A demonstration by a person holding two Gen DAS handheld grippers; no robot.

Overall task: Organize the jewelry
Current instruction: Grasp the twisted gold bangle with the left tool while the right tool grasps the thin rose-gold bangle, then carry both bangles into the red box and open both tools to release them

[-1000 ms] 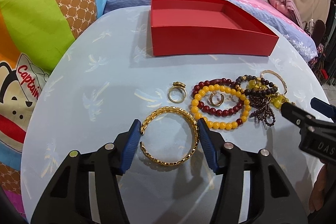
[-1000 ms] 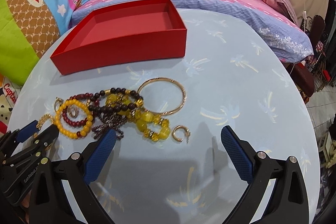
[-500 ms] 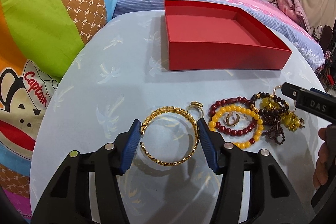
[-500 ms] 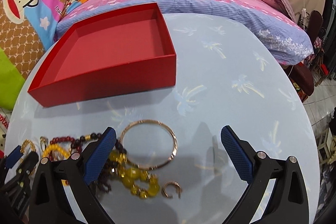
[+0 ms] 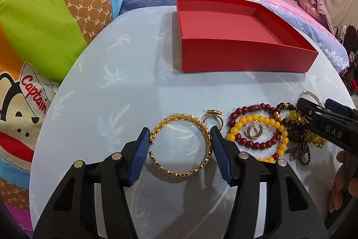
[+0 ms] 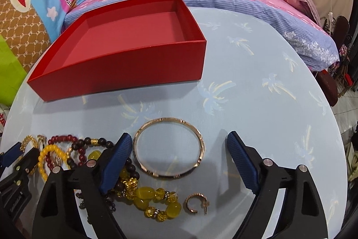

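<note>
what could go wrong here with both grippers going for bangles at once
The left gripper pinches the open gold cuff across its width; it may spring out. The right gripper, jaws just closing around the rose-gold bangle, has one pad against the dark bead bracelet and may drag it along.

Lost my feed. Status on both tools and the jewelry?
Left tool clamped on gold cuff bangle. Right tool open, just closing around thin bangle. Red box empty. Bead pile beside right tool.
</note>
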